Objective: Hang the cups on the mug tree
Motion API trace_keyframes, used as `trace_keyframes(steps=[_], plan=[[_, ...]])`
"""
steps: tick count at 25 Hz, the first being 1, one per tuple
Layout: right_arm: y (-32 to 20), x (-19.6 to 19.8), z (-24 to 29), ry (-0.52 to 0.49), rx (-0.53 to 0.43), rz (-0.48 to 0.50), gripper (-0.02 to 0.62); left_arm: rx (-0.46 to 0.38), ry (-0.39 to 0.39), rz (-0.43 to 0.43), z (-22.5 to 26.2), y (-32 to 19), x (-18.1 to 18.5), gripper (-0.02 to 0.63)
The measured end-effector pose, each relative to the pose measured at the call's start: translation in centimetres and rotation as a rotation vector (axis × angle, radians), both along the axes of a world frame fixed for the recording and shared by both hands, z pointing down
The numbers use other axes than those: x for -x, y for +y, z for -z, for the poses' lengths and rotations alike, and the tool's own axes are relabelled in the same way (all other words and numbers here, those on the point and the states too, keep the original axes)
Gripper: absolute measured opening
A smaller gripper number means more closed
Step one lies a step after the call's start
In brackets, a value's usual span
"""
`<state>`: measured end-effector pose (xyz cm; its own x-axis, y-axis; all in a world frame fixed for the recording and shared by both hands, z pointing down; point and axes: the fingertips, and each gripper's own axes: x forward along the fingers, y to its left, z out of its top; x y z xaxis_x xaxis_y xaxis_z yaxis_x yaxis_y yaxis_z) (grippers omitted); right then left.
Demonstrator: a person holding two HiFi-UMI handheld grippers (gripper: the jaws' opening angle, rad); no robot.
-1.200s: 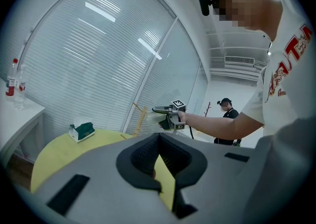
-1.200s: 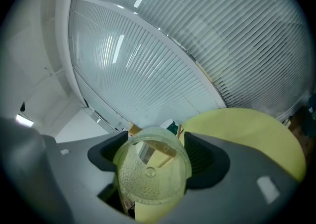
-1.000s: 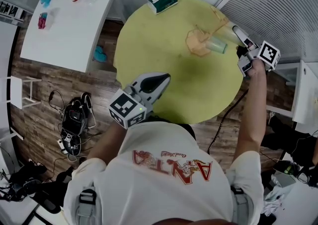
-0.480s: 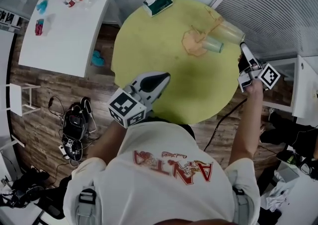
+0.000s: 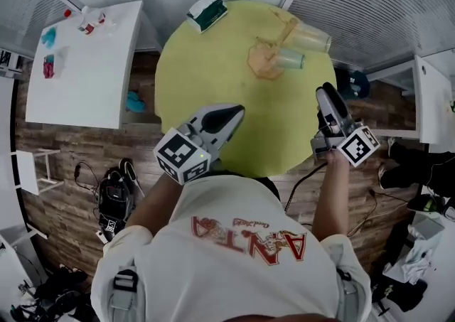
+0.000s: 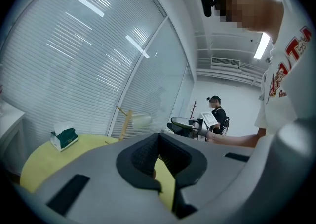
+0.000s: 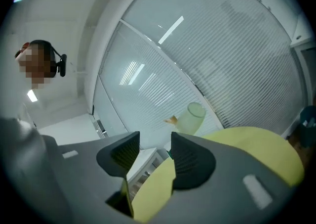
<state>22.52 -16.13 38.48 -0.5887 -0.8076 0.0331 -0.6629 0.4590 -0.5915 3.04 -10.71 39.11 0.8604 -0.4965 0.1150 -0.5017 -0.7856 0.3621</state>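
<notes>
A wooden mug tree (image 5: 261, 57) stands at the far right of the round yellow table (image 5: 213, 72). Two pale translucent cups hang on it, one (image 5: 310, 36) farther out and a greenish one (image 5: 288, 60) lower. My right gripper (image 5: 324, 93) is over the table's right edge, well back from the tree. It is open, its jaws have just been closing, and nothing is between them (image 7: 154, 141). The right gripper view shows a cup (image 7: 190, 117) ahead. My left gripper (image 5: 232, 111) hovers at the table's near side, shut and empty (image 6: 158, 136).
A green-and-white tissue box (image 5: 207, 13) sits at the table's far left edge. A white side table (image 5: 78, 65) with small items stands to the left. Cables and gear (image 5: 114, 192) lie on the wooden floor. Window blinds (image 5: 370, 1) stand behind the table.
My right gripper has left the outer cup on the tree and drawn back toward the person along the table's right side. The left gripper has barely moved.
</notes>
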Motion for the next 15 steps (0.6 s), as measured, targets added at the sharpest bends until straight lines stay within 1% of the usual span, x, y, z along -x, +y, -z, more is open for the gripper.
trace_keyframes(steps=[2, 6, 7, 11, 15], plan=[[1.3, 1.4, 0.8, 0.041, -0.039, -0.021, 0.143, -0.019, -0.003, -0.018, 0.5, 0.0, -0.2, 0.006], [3.1, 3.8, 2.4, 0.171, -0.111, -0.050, 0.016, -0.059, -0.008, -0.031, 1.8, -0.4, 0.4, 0.006], [3.5, 4.3, 3.0, 0.195, -0.131, -0.057, 0.003, -0.071, -0.009, -0.032, 2.1, -0.5, 0.5, 0.006], [5.0, 6.6, 5.2, 0.262, -0.205, -0.064, 0.002, -0.105, -0.008, -0.016, 3.7, -0.9, 1.4, 0.006], [6.0, 8.3, 6.1, 0.390, -0.247, -0.072, 0.000, -0.132, -0.010, 0.015, 4.8, -1.0, 1.9, 0.006]])
